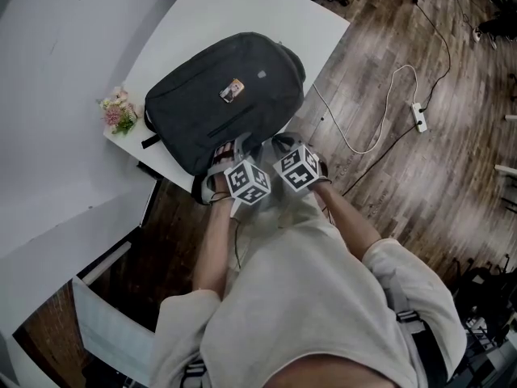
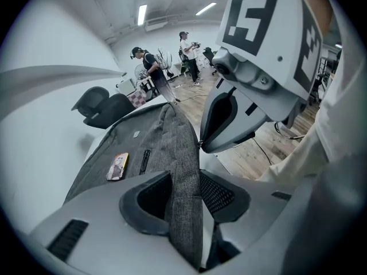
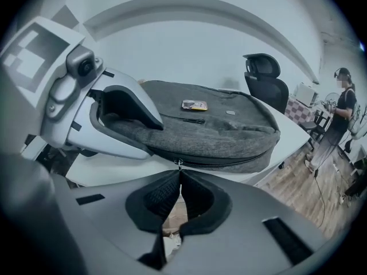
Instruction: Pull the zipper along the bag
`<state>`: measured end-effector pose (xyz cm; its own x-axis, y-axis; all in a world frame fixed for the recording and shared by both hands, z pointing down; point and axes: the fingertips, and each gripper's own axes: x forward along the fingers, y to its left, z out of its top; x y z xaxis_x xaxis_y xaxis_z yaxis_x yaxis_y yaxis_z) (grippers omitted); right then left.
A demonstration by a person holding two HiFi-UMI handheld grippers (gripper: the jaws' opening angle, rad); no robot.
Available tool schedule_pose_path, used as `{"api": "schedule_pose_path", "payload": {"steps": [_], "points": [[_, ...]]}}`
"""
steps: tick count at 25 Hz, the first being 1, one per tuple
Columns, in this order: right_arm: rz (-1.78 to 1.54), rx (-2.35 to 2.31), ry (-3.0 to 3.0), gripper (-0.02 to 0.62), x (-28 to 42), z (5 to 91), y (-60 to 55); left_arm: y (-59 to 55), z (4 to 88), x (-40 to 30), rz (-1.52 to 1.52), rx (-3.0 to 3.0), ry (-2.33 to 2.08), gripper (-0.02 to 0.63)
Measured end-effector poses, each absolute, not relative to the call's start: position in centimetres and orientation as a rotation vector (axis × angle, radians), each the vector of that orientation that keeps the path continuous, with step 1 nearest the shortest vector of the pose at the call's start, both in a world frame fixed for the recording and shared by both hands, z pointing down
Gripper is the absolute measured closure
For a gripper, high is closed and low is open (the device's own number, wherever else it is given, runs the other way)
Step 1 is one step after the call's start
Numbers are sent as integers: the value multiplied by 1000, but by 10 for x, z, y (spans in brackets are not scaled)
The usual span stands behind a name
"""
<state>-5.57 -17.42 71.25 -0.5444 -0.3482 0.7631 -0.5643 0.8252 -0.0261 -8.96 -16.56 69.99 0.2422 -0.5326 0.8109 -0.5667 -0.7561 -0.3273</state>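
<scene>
A dark grey backpack [image 1: 226, 95] lies flat on the white table [image 1: 242, 6], with a small picture patch [image 1: 232, 90] on its top. Both grippers are at its near edge. My left gripper [image 2: 184, 196] is shut on a raised fold of the bag's fabric [image 2: 182, 153]. My right gripper [image 3: 179, 176] is just to its right, its pads pressed together on the small metal zipper pull [image 3: 179, 164]. From there the zipper [image 3: 229, 162] runs right along the bag's side. In the head view the left gripper [image 1: 222, 153] and the right gripper [image 1: 279, 145] sit side by side.
A small bunch of flowers [image 1: 119, 110] lies at the table's left corner. A white cable and power strip [image 1: 419, 116] are on the wooden floor to the right. An office chair [image 3: 265, 76] stands behind the table, and people [image 2: 150, 67] stand further off.
</scene>
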Motion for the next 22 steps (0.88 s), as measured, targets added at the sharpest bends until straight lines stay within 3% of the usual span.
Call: {"api": "schedule_pose_path", "payload": {"steps": [22], "points": [[174, 702, -2081, 571, 14, 707, -258, -165, 694, -90, 1528, 2492, -1097, 440]]}}
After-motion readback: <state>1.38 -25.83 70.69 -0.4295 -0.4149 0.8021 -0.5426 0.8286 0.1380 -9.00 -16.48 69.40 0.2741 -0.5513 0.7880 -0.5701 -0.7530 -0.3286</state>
